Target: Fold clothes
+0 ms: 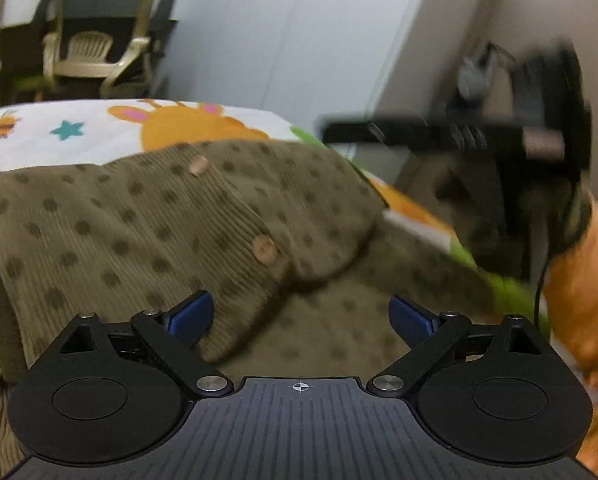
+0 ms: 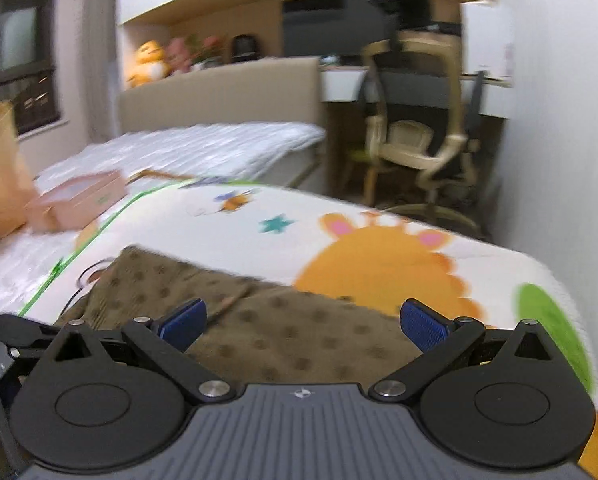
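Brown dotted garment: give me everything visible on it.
The brown dotted garment looks like ribbed corduroy, olive-brown with darker polka dots and two round tan buttons along a placket. It lies partly folded on the cartoon-print bedspread, one layer flapped over another. Both the left gripper and the right gripper are open just above it; contact can't be confirmed.

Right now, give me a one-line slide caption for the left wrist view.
Open left gripper over a dotted olive cardigan on a cartoon-print mat, right gripper blurred beyond.
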{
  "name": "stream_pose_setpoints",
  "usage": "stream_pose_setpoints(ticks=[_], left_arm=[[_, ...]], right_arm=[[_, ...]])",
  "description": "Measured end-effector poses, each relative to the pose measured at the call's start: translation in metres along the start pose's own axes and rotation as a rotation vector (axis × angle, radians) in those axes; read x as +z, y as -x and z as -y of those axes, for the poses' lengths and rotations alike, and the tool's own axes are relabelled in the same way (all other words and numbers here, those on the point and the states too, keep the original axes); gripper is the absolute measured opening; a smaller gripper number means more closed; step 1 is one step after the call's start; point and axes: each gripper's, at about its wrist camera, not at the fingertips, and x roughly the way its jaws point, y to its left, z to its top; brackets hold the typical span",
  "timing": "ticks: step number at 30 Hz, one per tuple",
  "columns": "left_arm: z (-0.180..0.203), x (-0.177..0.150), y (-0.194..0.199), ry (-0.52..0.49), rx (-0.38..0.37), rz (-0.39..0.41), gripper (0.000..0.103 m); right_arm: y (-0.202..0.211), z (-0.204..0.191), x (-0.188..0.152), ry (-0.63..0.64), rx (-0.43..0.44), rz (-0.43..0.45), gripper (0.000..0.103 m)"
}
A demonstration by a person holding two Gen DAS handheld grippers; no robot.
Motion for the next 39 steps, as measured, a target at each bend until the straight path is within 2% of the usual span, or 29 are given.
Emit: stream_pose_setpoints(ticks=[1, 4, 6, 9, 12, 15, 17, 18, 22, 23, 24, 25, 26, 27, 29, 31, 32, 34, 36, 39], left_arm=[[-0.001, -0.001, 0.003, 0.007, -0.007, -0.005, 0.098], [-0.006, -0.003, 0.012, 0.029, -0.026, -0.016, 0.098], [-0.013, -0.003, 0.024, 0.047, -0.025, -0.008, 0.098], [-0.025, -0.001, 0.046, 0.085, 0.006, 0.04, 0.099], [-0.046, 0.002, 0.072, 0.178, 0.071, 0.107, 0.099], [-0.069, -0.001, 0.09, 0.333, 0.113, 0.177, 0.099], [-0.083, -0.005, 0.097, 0.42, 0.122, 0.21, 0.099], [-0.088, -0.006, 0.098, 0.453, 0.126, 0.217, 0.099], [-0.106, -0.004, 0.082, 0.556, 0.124, 0.21, 0.096], [-0.109, -0.003, 0.076, 0.567, 0.123, 0.207, 0.094], [-0.11, -0.003, 0.071, 0.573, 0.125, 0.202, 0.086], [-0.11, -0.003, 0.065, 0.573, 0.128, 0.193, 0.084], [-0.11, -0.003, 0.059, 0.572, 0.131, 0.185, 0.084], [-0.109, -0.003, 0.053, 0.566, 0.133, 0.174, 0.083], [-0.104, -0.003, 0.041, 0.54, 0.146, 0.152, 0.072], [-0.093, -0.001, 0.034, 0.458, 0.217, 0.137, 0.043], [-0.09, 0.0, 0.033, 0.425, 0.238, 0.134, 0.037], [-0.087, 0.004, 0.042, 0.422, 0.231, 0.136, 0.029], [-0.079, 0.01, 0.063, 0.408, 0.224, 0.174, 0.02], [-0.054, 0.016, 0.103, 0.353, 0.203, 0.247, 0.02]], right_arm=[[-0.009, -0.006, -0.001, 0.018, 0.017, -0.017, 0.103], [-0.04, -0.018, -0.019, 0.127, -0.072, -0.126, 0.103], [-0.035, -0.025, -0.035, 0.238, -0.114, -0.105, 0.103], [-0.012, -0.019, -0.042, 0.262, -0.123, -0.122, 0.103], [0.02, -0.002, -0.049, 0.206, -0.126, -0.118, 0.103], [0.049, 0.029, -0.051, 0.044, -0.095, -0.1, 0.103], [0.058, 0.054, -0.05, -0.091, -0.062, -0.087, 0.098], [0.06, 0.064, -0.049, -0.152, -0.05, -0.08, 0.091], [0.042, 0.089, -0.05, -0.309, -0.008, -0.087, 0.077], [0.033, 0.089, -0.051, -0.329, 0.006, -0.096, 0.076], [0.025, 0.089, -0.052, -0.348, 0.021, -0.105, 0.069], [0.016, 0.088, -0.054, -0.367, 0.035, -0.114, 0.056], [0.008, 0.085, -0.054, -0.368, 0.054, -0.12, 0.05], [0.003, 0.079, -0.053, -0.349, 0.044, -0.122, 0.043], [-0.002, 0.065, -0.049, -0.281, 0.016, -0.12, 0.033], [0.002, 0.053, -0.043, -0.205, -0.017, -0.114, 0.021], [0.009, 0.051, -0.039, -0.195, -0.021, -0.107, 0.019], [0.035, 0.051, -0.03, -0.187, -0.012, -0.061, 0.015], [0.065, 0.044, -0.029, -0.175, 0.006, -0.022, 0.014], [0.11, 0.033, -0.029, -0.156, 0.035, 0.037, 0.013]])
